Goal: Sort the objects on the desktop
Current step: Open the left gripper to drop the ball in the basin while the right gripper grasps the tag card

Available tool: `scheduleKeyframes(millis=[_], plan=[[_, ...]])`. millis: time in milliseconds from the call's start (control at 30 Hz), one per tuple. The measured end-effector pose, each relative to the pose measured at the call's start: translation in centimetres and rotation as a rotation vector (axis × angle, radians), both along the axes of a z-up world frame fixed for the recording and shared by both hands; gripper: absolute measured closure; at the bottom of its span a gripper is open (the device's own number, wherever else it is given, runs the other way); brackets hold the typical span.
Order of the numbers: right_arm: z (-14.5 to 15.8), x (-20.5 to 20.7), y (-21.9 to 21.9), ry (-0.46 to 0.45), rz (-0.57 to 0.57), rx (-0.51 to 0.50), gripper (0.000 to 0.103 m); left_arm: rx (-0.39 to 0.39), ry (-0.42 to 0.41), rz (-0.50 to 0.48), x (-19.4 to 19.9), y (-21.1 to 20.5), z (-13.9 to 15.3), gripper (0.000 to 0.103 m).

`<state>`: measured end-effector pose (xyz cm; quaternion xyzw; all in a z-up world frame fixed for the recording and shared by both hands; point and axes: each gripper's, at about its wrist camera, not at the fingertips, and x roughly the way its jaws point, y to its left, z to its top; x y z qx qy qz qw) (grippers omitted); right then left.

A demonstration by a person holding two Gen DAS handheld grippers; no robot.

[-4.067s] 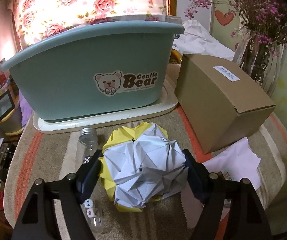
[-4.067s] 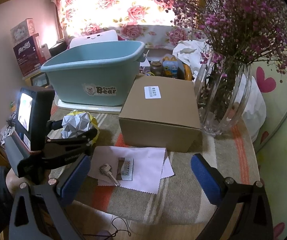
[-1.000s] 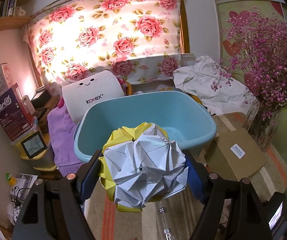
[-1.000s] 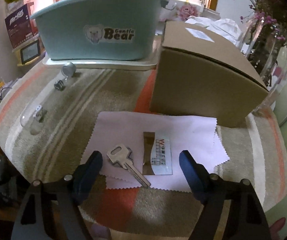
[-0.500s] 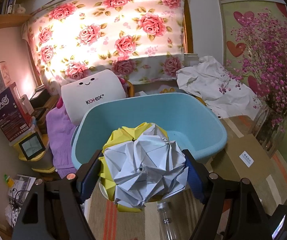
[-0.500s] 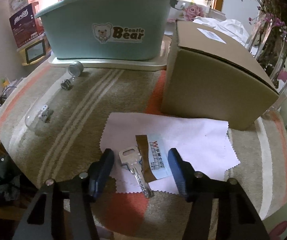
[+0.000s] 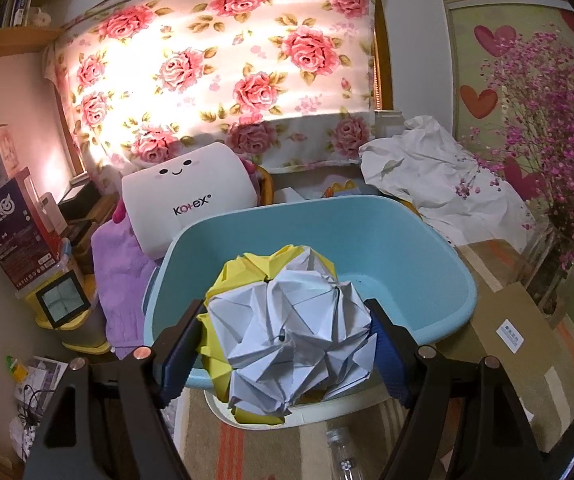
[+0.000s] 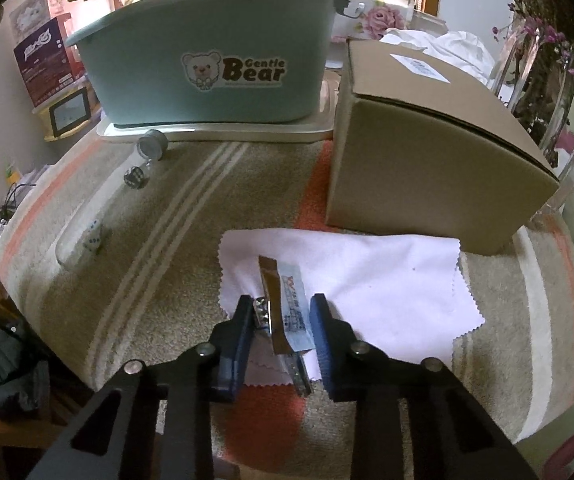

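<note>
My left gripper [image 7: 285,314] is shut on a white and yellow folded-paper ball [image 7: 287,344] and holds it above the near rim of the teal basin [image 7: 407,248], which looks bare inside. On the table, my right gripper [image 8: 283,320] points down at a white cloth [image 8: 387,280]. Its jaws are closing, with a silver key [image 8: 261,312] and a small brown and blue sachet [image 8: 291,304] between them. The left pad touches the key's head. The sachet is tipped on edge against the right pad. The key's blade pokes out towards me.
The basin [image 8: 147,64] stands on a cream tray [image 8: 247,132] at the back. A cardboard box [image 8: 427,160] sits right of it, a glass vase [image 8: 567,80] of pink flowers beyond. A clear bottle [image 8: 87,232] holding dice lies at the left.
The right jaws have narrowed around the key and sachet, and the sachet has tipped up. The left gripper carried the paper ball closer over the basin.
</note>
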<state>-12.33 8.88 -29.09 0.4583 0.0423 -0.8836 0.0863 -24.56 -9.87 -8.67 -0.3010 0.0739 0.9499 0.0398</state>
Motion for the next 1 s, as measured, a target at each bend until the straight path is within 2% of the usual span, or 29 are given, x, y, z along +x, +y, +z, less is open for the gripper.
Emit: scheduleKeyframes(millis=[133, 167, 200, 1000], plan=[[0.2, 0.2, 0.2, 0.005, 0.005, 0.001, 0.082, -0.01, -0.007, 0.005, -1.0, -0.3, -0.4, 0.023], [0.2, 0.2, 0.2, 0.006, 0.008, 0.002, 0.093, -0.014, -0.009, 0.006, -1.3, -0.3, -0.5, 0.023], [0.2, 0.2, 0.2, 0.006, 0.008, 0.001, 0.094, -0.016, -0.01, 0.008, -1.6, -0.4, -0.6, 0.023], [1.6, -0.2, 1.2, 0.033, -0.029, -0.039, 0.097, -0.001, -0.059, 0.02, -7.8, 0.1, -2.6, 0.023]])
